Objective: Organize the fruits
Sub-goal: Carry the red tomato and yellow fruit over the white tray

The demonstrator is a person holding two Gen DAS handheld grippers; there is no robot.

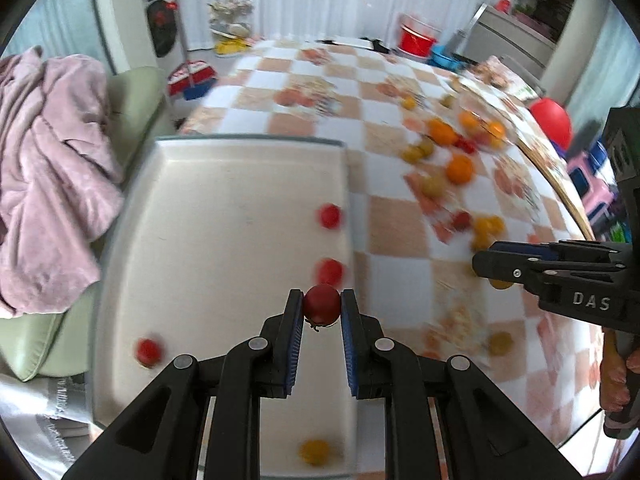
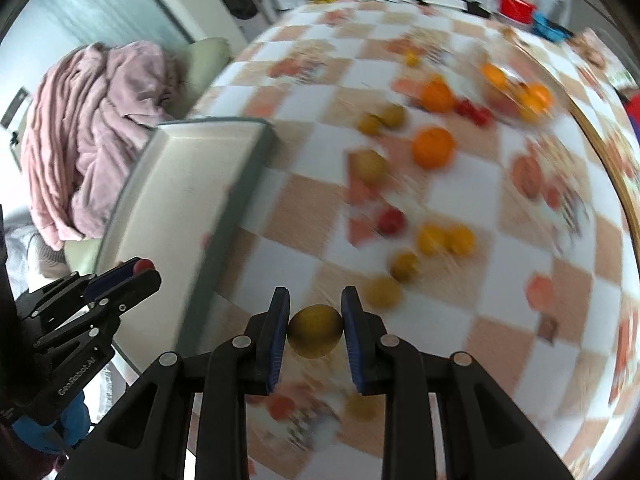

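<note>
My left claw [image 1: 321, 307] grips a red tomato [image 1: 321, 305] over the metal tray [image 1: 224, 216], near its right rim. My right claw [image 1: 486, 266] hangs over the checkered desk [image 1: 400, 240], just beside blurred yellow fruit [image 1: 486, 228].

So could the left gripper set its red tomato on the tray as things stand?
Probably yes: the left gripper holds the red tomato right above bare tray, nothing in between.

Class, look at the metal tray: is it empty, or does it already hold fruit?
Not empty. The tray holds three red tomatoes and one yellow fruit, loosely scattered, mostly bare.
</note>
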